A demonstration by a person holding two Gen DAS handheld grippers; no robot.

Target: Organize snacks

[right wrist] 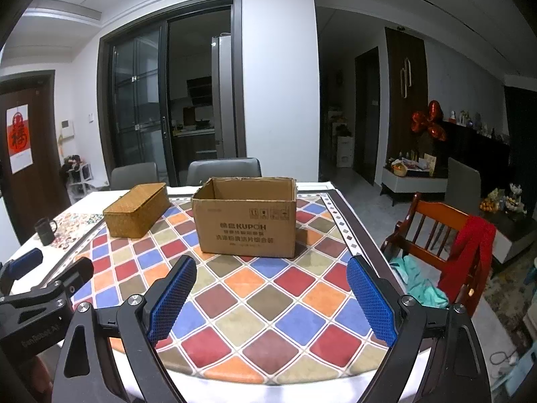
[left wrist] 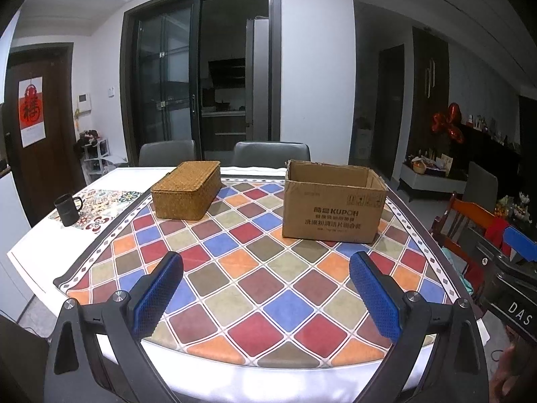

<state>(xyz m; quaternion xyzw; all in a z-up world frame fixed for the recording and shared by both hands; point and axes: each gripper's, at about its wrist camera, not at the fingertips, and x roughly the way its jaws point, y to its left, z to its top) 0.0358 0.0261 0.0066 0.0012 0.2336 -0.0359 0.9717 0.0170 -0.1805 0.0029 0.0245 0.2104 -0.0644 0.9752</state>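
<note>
An open brown cardboard box (left wrist: 332,201) (right wrist: 248,218) stands on the checkered tablecloth, printed side toward me; its inside is hidden from here. A lidded woven wicker basket (left wrist: 186,189) (right wrist: 137,210) sits to its left. No snacks show in either view. My left gripper (left wrist: 265,265) hovers open over the near part of the table, nothing between its blue pads. My right gripper (right wrist: 272,268) is likewise open and empty, pointing at the box. The left gripper's body (right wrist: 43,288) shows at the left of the right wrist view.
A black mug (left wrist: 67,209) (right wrist: 45,230) stands on a patterned mat at the table's left. Two grey chairs (left wrist: 272,152) are behind the far edge. A wooden chair (right wrist: 446,235) with red and teal cloth stands off the table's right side.
</note>
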